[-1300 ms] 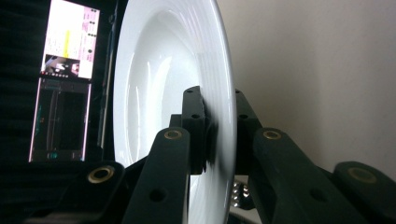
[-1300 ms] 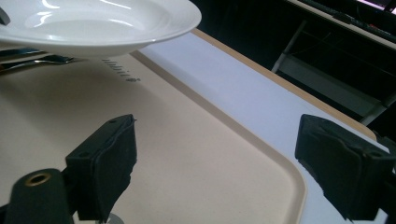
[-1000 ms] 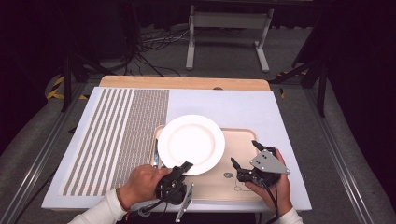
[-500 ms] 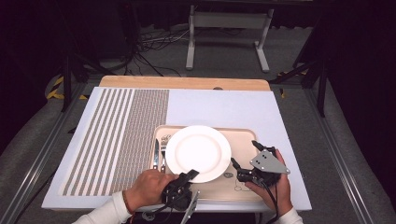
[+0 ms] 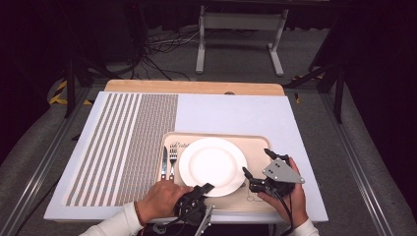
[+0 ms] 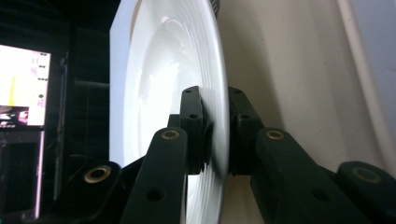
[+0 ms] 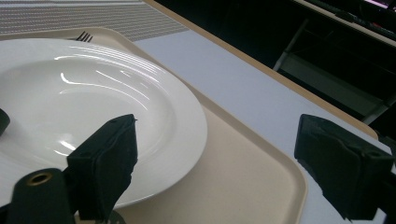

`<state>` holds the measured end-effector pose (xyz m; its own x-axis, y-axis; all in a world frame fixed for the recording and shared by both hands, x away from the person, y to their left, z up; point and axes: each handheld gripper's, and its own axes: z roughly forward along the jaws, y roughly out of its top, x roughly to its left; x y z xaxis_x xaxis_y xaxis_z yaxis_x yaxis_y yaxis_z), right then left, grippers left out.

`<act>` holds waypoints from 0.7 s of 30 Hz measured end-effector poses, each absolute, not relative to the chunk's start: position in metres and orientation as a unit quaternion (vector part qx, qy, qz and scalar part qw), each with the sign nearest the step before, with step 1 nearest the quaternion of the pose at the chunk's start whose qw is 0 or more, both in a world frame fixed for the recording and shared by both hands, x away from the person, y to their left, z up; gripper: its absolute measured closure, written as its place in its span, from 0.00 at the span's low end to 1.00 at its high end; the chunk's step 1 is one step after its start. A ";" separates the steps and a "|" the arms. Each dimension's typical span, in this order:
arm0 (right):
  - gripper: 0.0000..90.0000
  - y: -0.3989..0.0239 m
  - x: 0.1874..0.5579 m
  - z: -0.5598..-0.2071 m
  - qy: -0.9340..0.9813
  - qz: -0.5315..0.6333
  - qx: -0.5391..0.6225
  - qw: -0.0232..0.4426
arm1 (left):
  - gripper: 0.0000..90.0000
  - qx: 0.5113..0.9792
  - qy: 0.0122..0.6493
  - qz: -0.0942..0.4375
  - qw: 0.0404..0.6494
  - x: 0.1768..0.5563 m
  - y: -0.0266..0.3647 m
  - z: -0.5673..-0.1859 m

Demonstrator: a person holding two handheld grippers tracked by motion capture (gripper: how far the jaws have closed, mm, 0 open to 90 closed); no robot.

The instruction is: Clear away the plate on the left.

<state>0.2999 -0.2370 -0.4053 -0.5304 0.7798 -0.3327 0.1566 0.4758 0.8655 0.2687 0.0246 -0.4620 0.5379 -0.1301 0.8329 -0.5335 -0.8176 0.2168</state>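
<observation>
White plate rim clamped in left hand-held gripper, over tray

the plate is plain glossy white, with faint concentric ridges on its rim. the tray beneath it is beige (a small dark script mark sits in its far left corner). the fork and knife are silver-grey. the mat on the desk is pale lavender-grey on its right part; its left part carries brown-grey stripes, wide-spaced at the outer edge and finer toward the middle. the desk edge is light wood. the left gripper is black, with brass-coloured pins at the jaw joints. the right gripper is black with a grey plate on top.
</observation>
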 end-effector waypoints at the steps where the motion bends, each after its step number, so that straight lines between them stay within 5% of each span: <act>1: 0.16 -0.237 0.300 -0.405 0.771 0.412 0.304 0.378 | 0.90 0.847 -0.202 0.436 0.229 0.269 0.024 -0.463; 21: 0.16 -0.235 0.301 -0.408 0.773 0.408 0.307 0.377 | 0.86 0.850 -0.199 0.429 0.233 0.271 0.023 -0.467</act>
